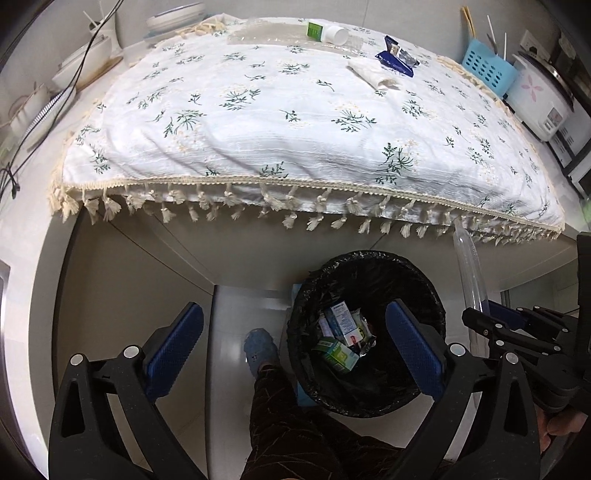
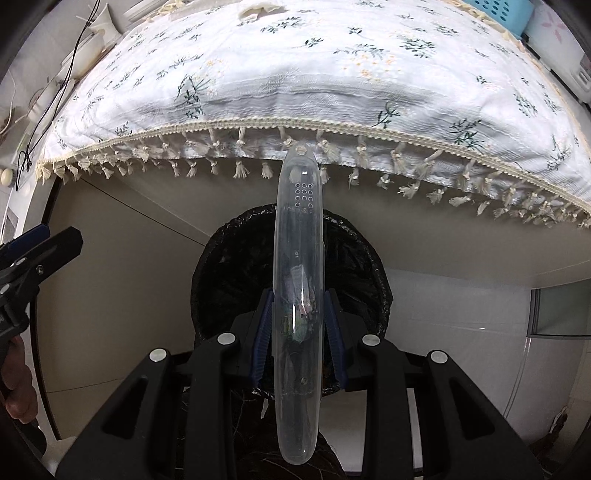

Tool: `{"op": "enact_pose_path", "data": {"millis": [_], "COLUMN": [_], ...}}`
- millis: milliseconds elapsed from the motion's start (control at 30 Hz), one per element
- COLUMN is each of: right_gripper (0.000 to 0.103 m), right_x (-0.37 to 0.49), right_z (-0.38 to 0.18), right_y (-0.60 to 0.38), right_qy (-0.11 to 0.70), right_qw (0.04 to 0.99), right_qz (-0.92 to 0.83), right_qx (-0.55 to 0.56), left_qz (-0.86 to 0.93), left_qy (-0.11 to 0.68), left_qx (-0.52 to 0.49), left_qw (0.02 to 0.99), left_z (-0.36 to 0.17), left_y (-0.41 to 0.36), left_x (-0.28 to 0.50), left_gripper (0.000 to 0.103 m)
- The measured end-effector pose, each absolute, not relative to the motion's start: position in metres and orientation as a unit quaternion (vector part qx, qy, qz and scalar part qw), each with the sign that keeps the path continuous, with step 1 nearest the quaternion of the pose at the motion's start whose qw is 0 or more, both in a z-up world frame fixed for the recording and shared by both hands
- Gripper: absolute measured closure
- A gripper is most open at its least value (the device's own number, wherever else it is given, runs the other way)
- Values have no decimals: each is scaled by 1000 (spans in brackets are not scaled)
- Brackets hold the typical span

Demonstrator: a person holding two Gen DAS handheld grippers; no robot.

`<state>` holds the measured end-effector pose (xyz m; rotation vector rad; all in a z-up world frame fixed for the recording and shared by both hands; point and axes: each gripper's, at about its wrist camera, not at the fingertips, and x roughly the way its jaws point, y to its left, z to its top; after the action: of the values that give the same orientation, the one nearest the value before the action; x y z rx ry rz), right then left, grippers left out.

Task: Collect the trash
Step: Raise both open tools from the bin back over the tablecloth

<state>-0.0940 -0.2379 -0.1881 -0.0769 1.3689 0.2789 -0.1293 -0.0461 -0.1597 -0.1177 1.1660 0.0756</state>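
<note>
A: Clear plastic, long and rounded, a lid or tray [image 2: 299, 266] seen edge-on. The right gripper [image 2: 299, 332] pinches it between its blue pads, directly over the black-lined trash bin [image 2: 236, 266].

B: Left side?

A: Left gripper [image 1: 295, 347] spread wide, nothing between the pads. It hangs over the bin's near left rim. The bin [image 1: 424, 280] stands on the floor just below the tabletop edge, beside the person's blue-slippered foot [image 1: 260, 350].

B: Bin contents?

A: Small cartons [image 1: 341, 321], white-blue and green, plus a crumpled wrapper.

B: Remaining on the tabletop?

A: On the floral tablecloth [image 1: 258, 122], far side: a white bottle [image 1: 334, 35] lying down, a green-labelled item [image 1: 314, 29], a clear plastic sheet [image 1: 266, 35], a dark blue wrapper [image 1: 395, 55], a crumpled tissue [image 1: 373, 75]. Blue basket [image 1: 487, 70] and rice cooker [image 1: 535, 99] at far right.
</note>
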Motion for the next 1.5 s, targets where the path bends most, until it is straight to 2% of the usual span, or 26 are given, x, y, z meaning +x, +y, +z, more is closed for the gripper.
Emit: {"op": "enact_pose_path", "data": {"millis": [167,333,500,800,1033,1500], "right_gripper": [75,59,36,17,10,9], "right_x": [-93,-91,-87,-71,-54,1], "right_z": [-192,-187,-172,-135,-103,-65], "right_y": [-234,-236,-241,-250,-252,-250], "right_qy": [629,621,606,580,553,524], "right_qw": [766,773,786,808,827,848], "right_qz": [126,122,116,106,98,73], "right_qx": [-39,-36,-37,-25,-20,-18], "left_qz": [36,33,29,21,17,12], "left_qy": [550,548,546,529,510,491], "left_qx": [-56,-55,-56,-65,-64,-56], "left_qw": [832,834,835,846,858,869], "left_z": [-161,-159,-155,-128,-98,-66], "left_y": [-43,-44,-46,-45,-41,-24], "left_x": [-128,-125,-122,-111,-92,-36], "left_gripper": [6,6,6,6,6,6]}}
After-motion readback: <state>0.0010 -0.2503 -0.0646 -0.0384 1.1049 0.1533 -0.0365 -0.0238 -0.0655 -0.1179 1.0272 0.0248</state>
